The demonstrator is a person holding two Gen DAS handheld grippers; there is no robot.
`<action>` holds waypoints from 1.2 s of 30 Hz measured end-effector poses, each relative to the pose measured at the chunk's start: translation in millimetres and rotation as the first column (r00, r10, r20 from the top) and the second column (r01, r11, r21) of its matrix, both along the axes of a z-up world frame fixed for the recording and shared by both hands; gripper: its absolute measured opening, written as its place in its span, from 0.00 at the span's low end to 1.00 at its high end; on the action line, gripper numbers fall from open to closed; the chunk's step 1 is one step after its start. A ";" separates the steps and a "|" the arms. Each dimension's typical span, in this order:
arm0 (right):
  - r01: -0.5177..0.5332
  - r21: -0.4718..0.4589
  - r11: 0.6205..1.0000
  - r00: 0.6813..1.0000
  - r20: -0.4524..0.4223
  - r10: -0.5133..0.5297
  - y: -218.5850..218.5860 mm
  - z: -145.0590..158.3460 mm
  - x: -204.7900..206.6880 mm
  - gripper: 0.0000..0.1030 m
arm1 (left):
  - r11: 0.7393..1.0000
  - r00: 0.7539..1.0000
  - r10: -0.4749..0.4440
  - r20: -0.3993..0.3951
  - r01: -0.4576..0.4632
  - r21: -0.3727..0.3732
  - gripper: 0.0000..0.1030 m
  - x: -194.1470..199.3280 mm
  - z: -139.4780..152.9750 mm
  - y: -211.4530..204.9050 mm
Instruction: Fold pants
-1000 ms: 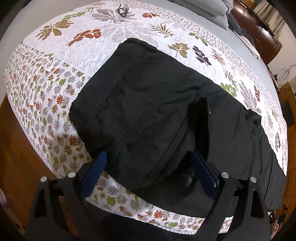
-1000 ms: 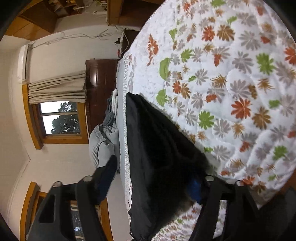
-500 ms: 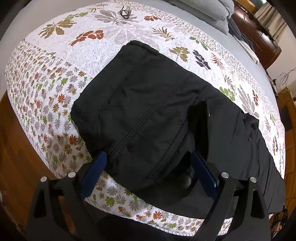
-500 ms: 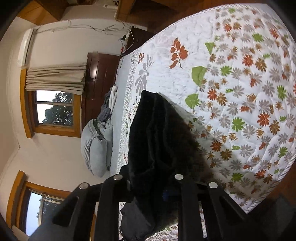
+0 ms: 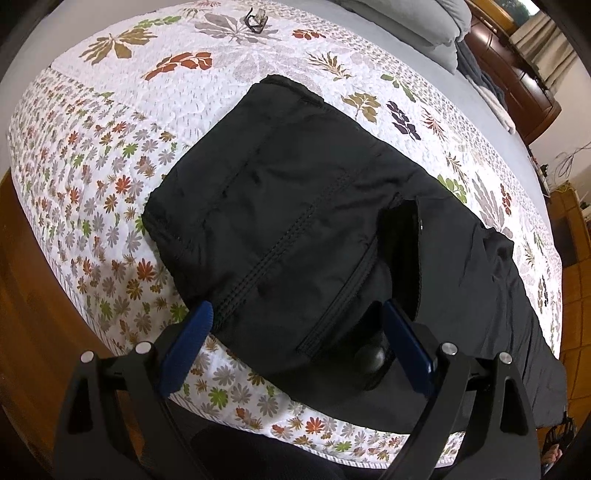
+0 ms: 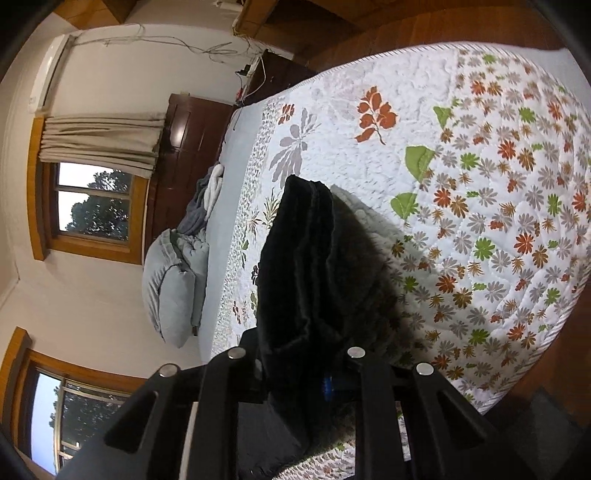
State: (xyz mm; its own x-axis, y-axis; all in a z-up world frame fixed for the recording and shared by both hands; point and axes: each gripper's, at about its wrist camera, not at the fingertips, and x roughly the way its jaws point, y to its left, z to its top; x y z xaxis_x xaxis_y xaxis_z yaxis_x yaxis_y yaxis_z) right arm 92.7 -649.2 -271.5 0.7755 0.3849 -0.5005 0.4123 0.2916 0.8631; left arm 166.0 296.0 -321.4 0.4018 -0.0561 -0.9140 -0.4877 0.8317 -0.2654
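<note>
Two grippers work over one pair of black pants point(image 5: 295, 236) lying on a flowered quilt point(image 5: 110, 192) near the bed's edge. Nearest, the left gripper point(image 5: 295, 332) hangs with its blue fingers point(image 5: 184, 336) spread wide on either side of the waist end, pressing on nothing. The right gripper point(image 6: 299, 373) has just closed and pinches a bunch of the dark cloth point(image 6: 310, 266), which rises in front of its camera and hides part of the quilt beyond. Farther off, one pair of glasses point(image 5: 255, 20) lies on the quilt, and two grey pillows point(image 6: 173, 284) sit beside a dark wooden headboard point(image 6: 184, 147). Two windows point(image 6: 92, 199) show on the far wall, one under a curtain point(image 6: 99, 140).
</note>
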 end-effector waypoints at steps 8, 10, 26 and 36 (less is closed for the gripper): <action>-0.028 -0.079 0.997 1.000 -0.013 0.027 14.3 33.9 12.8 0.19 | 1.000 1.000 0.012 -0.007 -0.012 -0.018 0.89 -2.8 -2.8 2.3; -0.032 -0.096 0.995 0.999 -0.013 0.031 18.2 41.3 14.8 0.19 | 1.000 1.000 0.012 -0.016 -0.013 -0.015 0.89 -2.9 -3.9 1.3; -0.093 -0.234 0.968 0.996 -0.013 0.093 59.2 94.6 25.0 0.19 | 0.997 0.998 0.036 -0.045 -0.038 -0.064 0.88 -2.6 -14.3 4.9; -0.147 -0.330 0.933 0.989 -0.021 0.148 98.8 123.2 37.8 0.19 | 0.998 0.999 0.038 -0.033 -0.039 -0.040 0.88 -7.2 -10.0 5.7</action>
